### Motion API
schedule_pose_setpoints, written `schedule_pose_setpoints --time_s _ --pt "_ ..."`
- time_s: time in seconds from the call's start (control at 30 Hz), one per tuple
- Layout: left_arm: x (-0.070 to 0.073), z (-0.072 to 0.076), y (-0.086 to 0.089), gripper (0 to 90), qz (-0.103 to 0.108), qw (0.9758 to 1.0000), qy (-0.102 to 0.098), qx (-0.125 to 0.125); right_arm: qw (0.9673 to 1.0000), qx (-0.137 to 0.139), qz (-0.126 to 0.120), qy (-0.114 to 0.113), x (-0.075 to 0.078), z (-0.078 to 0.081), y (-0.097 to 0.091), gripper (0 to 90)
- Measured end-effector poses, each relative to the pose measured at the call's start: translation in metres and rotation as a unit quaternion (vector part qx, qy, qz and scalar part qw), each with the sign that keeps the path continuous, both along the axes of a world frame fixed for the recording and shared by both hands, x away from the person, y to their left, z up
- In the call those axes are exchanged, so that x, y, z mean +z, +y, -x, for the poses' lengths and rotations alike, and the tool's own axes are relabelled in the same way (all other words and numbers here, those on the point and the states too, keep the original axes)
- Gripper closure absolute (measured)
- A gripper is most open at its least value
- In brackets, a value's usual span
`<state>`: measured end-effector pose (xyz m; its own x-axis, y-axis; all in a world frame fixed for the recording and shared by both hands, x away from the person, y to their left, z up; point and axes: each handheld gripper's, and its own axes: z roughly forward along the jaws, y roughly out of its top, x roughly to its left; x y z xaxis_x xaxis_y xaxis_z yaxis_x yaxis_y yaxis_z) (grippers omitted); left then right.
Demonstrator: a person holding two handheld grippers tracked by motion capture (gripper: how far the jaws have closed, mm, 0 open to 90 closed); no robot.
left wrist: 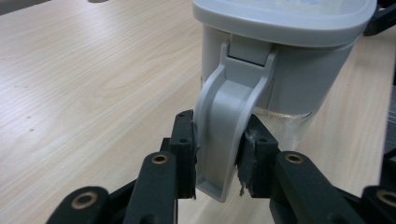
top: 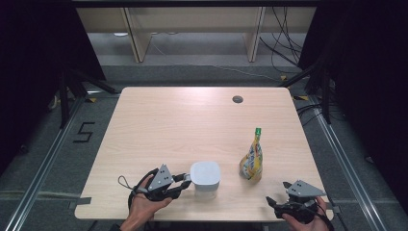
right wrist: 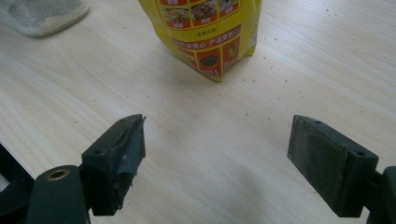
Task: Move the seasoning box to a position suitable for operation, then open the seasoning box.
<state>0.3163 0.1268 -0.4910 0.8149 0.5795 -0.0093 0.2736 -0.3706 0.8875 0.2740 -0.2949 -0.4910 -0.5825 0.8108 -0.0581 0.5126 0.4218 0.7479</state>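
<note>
Both hands sit at the table's (top: 144,120) near edge. We've got the lidded container (top: 205,179) by its stiff handle (left wrist: 224,140), left gripper (top: 185,179) clamped on it; rigid plastic, probably slippery, so we grip low. Yellow pouch (top: 252,161) stands beside it, soft. Right gripper (right wrist: 215,154) rests level, jaws wide apart.

Wooden table (top: 159,125): jug (top: 205,179), yellow pouch (top: 252,161).
</note>
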Motion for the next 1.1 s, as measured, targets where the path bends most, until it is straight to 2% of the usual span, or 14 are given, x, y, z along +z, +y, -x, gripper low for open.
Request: schedule_pose_setpoints --time_s 0.07,0.1,0.37,0.43,0.5,0.6,0.67,0.73,0.77,0.83,0.87,0.9,0.97,1.1 --pt "0.001 0.002 -0.002 69.4 -0.007 0.9999 -0.006 -0.008 1.0000 0.000 0.000 0.000 0.000 0.000 0.000 19.9" --pt "0.000 0.004 -0.003 69.4 0.003 1.0000 0.002 -0.009 1.0000 0.000 0.000 0.000 0.000 0.000 0.000 19.9" --pt "-0.002 0.009 -0.007 69.4 0.008 0.9995 0.001 -0.032 1.0000 -0.001 0.001 -0.005 0.000 0.000 0.001 20.0" --pt "-0.001 0.010 -0.008 69.4 -0.004 0.9992 -0.003 -0.041 1.0000 0.000 0.001 -0.005 0.000 0.000 0.000 19.9" --pt "-0.002 0.012 -0.010 69.3 0.000 0.9989 -0.001 -0.047 1.0000 -0.002 0.001 -0.004 0.000 0.000 0.000 20.0" --pt "-0.003 0.013 -0.010 69.0 -0.001 0.9990 0.015 -0.043 1.0000 0.000 0.003 -0.007 0.000 0.000 0.001 20.0" --pt "-0.003 0.011 -0.010 68.3 0.000 0.9988 0.008 -0.048 1.0000 0.004 0.004 -0.006 0.000 -0.001 0.001 20.0" --pt "-0.002 0.012 -0.010 67.4 0.008 0.9988 0.027 -0.041 0.9998 0.010 0.009 -0.013 0.000 -0.002 0.000 20.0" --pt "-0.001 0.011 -0.009 60.6 0.006 0.9987 0.022 -0.046 1.0000 0.002 0.003 -0.007 -0.001 0.000 0.001 20.0" --pt "0.001 0.013 -0.008 57.4 0.008 0.9991 0.024 -0.033 0.9999 0.010 0.003 -0.012 -0.001 -0.002 0.000 20.0" --pt "0.003 0.014 -0.008 48.1 0.003 0.9993 0.022 -0.029 1.0000 0.004 0.004 -0.007 0.000 -0.001 0.001 20.0" --pt "0.004 0.015 -0.007 48.1 0.004 0.9991 0.028 -0.031 1.0000 0.004 0.004 -0.007 0.000 -0.001 0.001 20.0" --pt "0.006 0.016 -0.006 35.0 0.005 0.9987 0.039 -0.034 0.9999 0.008 0.007 -0.009 0.000 -0.001 0.001 20.0" --pt "0.013 0.023 -0.006 29.3 0.004 0.9987 0.035 -0.036 0.9999 0.008 0.006 -0.009 0.002 -0.001 0.003 20.2"
